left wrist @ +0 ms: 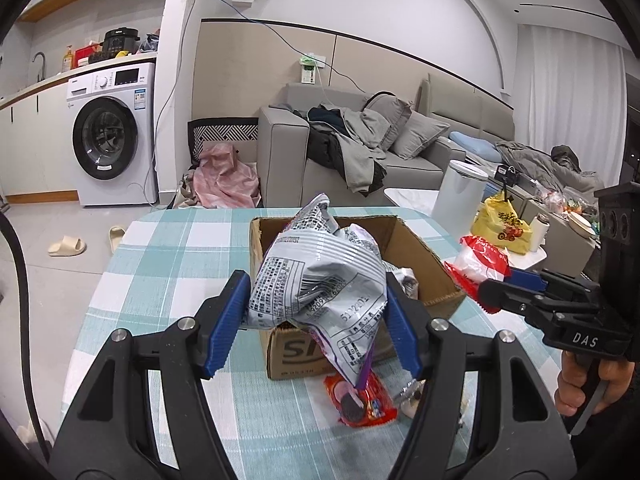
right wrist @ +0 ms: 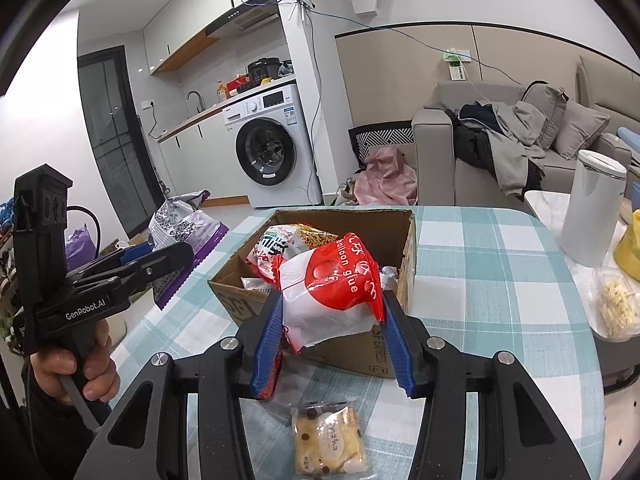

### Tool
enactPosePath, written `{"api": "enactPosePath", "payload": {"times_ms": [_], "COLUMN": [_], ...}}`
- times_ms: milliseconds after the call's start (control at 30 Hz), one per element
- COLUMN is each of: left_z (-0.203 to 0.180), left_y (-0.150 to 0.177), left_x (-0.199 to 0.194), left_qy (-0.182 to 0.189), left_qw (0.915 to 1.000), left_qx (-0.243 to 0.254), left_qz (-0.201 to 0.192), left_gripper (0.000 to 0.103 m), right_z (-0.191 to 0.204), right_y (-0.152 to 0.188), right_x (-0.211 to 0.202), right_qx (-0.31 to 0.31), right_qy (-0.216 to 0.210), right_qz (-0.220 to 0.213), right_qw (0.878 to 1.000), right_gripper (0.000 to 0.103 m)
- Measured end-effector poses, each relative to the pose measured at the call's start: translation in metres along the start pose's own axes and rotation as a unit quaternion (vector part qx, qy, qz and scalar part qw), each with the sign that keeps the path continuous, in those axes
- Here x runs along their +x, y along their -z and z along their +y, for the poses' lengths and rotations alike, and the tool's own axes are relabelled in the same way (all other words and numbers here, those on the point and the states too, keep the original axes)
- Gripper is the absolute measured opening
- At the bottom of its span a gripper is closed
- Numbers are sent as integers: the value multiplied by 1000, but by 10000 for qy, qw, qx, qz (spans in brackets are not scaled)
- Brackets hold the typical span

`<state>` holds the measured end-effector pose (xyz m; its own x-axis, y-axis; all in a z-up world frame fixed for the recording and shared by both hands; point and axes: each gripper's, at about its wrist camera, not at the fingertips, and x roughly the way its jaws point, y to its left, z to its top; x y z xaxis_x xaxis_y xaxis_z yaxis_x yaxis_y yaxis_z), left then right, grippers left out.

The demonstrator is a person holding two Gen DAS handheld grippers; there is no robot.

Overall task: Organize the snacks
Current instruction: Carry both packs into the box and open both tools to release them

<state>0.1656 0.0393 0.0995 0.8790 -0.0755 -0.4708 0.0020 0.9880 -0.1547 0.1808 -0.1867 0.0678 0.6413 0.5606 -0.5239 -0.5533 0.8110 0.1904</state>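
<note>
My left gripper (left wrist: pixel 316 312) is shut on a crumpled silver and purple snack bag (left wrist: pixel 320 272), held above the near edge of an open cardboard box (left wrist: pixel 424 264). My right gripper (right wrist: pixel 332 328) is shut on a red and white packet (right wrist: pixel 332 292), held over the near side of the box (right wrist: pixel 360 348); it also shows in the left wrist view (left wrist: pixel 484 260). The box holds a noodle packet (right wrist: pixel 288 240). A red cookie pack (left wrist: pixel 360 400) and a yellow biscuit pack (right wrist: pixel 330 440) lie on the checked tablecloth (right wrist: pixel 480 260) in front of the box.
A white canister (right wrist: pixel 592 208), a yellow bag (left wrist: pixel 502 224) and a clear food container (right wrist: pixel 618 308) stand on a side table at the right. A sofa (left wrist: pixel 360 148) and a washing machine (left wrist: pixel 112 132) are beyond the table.
</note>
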Motion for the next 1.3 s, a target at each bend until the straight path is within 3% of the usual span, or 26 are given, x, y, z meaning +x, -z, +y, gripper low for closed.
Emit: {"api": "enactPosePath", "payload": {"times_ms": [267,700,1300], "left_z": [6,15,1], "left_y": [-11,0,-5], "left_x": [35,87,130], "left_qy": [-47,-165,-144], "left_qw": [9999,9990,9990], "left_qx": [-66,-49,109], "left_qz": [102,405,418], "left_gripper": [63,63,63], "right_z": [-1,2,-5], "right_y": [-9,-15,-17], "right_x": [25,66,92], "right_qx": [22,-106,-35], "right_qy": [64,159,65], "right_qz": [156,454,663], "right_qw": [9999,9988,9978], "right_gripper": [49,49,49]}}
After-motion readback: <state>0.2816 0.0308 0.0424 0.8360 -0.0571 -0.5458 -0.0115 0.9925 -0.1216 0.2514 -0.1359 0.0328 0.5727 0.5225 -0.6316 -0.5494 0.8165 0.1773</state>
